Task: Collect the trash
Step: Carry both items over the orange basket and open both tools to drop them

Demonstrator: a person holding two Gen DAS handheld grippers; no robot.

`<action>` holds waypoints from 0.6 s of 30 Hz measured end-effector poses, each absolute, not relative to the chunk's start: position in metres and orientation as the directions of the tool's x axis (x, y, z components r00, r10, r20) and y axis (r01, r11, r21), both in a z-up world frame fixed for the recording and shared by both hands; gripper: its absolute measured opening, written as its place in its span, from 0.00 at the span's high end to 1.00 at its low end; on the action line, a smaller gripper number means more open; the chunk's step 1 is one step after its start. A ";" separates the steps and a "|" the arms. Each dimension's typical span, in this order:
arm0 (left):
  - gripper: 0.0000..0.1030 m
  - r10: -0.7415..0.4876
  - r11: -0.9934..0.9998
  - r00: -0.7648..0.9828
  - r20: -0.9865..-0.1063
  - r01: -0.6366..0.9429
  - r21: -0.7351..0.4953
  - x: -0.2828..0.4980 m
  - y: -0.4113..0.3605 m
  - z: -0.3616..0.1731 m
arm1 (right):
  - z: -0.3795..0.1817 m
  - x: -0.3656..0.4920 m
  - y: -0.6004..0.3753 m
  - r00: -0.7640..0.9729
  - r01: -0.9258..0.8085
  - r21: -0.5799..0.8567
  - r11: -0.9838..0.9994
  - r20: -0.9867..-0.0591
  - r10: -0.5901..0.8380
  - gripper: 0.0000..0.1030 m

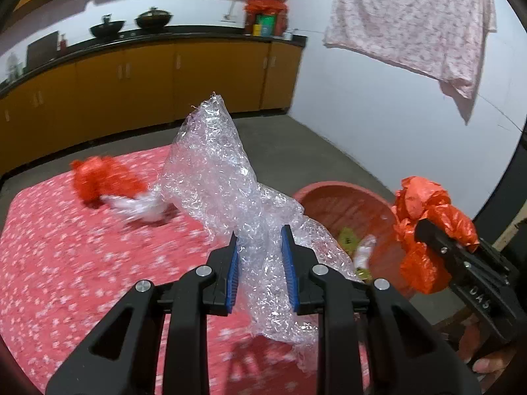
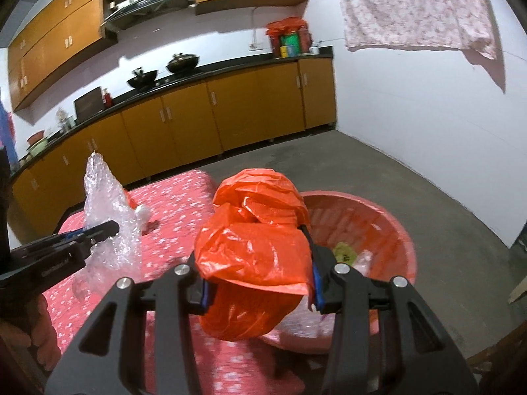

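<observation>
Pinching crumpled bubble wrap (image 1: pixel 210 177) in left tongs (image 1: pixel 262 247), right tongs (image 2: pixel 257 260) gripping orange plastic bag (image 2: pixel 253 247), both hovering beside red basin (image 2: pixel 388 210).

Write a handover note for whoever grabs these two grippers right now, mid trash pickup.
Left gripper: shut on crumpled clear bubble wrap, lifted over the red flowered tablecloth.
Right gripper: shut on a crumpled orange plastic bag, near the round red plastic basin.
Done: some scraps already lie in the basin.
Left: drop both loads in; collect the orange-and-white wad on the cloth.
</observation>
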State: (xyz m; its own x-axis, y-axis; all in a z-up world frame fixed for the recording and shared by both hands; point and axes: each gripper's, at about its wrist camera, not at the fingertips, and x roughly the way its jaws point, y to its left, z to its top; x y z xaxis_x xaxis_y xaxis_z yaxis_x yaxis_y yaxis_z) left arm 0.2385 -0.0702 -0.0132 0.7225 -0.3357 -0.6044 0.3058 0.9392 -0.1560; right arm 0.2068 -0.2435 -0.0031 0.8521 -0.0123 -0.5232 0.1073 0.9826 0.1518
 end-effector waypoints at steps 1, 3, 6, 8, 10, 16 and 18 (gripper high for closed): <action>0.77 -0.348 0.934 0.718 -0.602 0.320 -0.158 0.240 -0.077 -0.013 | -0.004 0.207 -0.250 0.853 0.120 0.153 0.981 -0.522 -0.023 0.58; 0.77 -0.370 0.925 0.710 -0.599 0.344 -0.163 0.242 -0.088 -0.013 | -0.004 0.207 -0.260 0.852 0.140 0.156 0.978 -0.522 -0.038 0.58; 0.77 -0.404 0.908 0.696 -0.593 0.381 -0.172 0.248 -0.106 -0.012 | -0.007 0.208 -0.277 0.850 0.173 0.161 0.972 -0.524 -0.064 0.58; 0.77 -0.422 0.899 0.688 -0.591 0.399 -0.179 0.252 -0.116 -0.012 | -0.010 0.209 -0.287 0.847 0.192 0.159 0.968 -0.525 -0.082 0.58; 0.77 -0.439 0.890 0.680 -0.588 0.417 -0.183 0.254 -0.125 -0.012 | -0.012 0.211 -0.294 0.844 0.206 0.159 0.966 -0.528 -0.093 0.58; 0.77 -0.466 0.871 0.658 -0.592 0.459 -0.175 0.261 -0.150 -0.016 | -0.020 0.217 -0.309 0.835 0.229 0.161 0.960 -0.540 -0.108 0.58; 0.77 -0.470 0.867 0.652 -0.595 0.467 -0.172 0.263 -0.156 -0.018 | -0.024 0.220 -0.313 0.832 0.234 0.163 0.959 -0.544 -0.110 0.58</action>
State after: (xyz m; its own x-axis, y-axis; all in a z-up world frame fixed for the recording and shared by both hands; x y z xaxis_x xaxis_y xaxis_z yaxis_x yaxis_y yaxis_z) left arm 0.2632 -0.1557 -0.0181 0.6522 -0.4695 -0.5952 0.4672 0.8672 -0.1722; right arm 0.2204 -0.3125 -0.0236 0.8319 -0.1104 -0.5439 0.2336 0.9586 0.1627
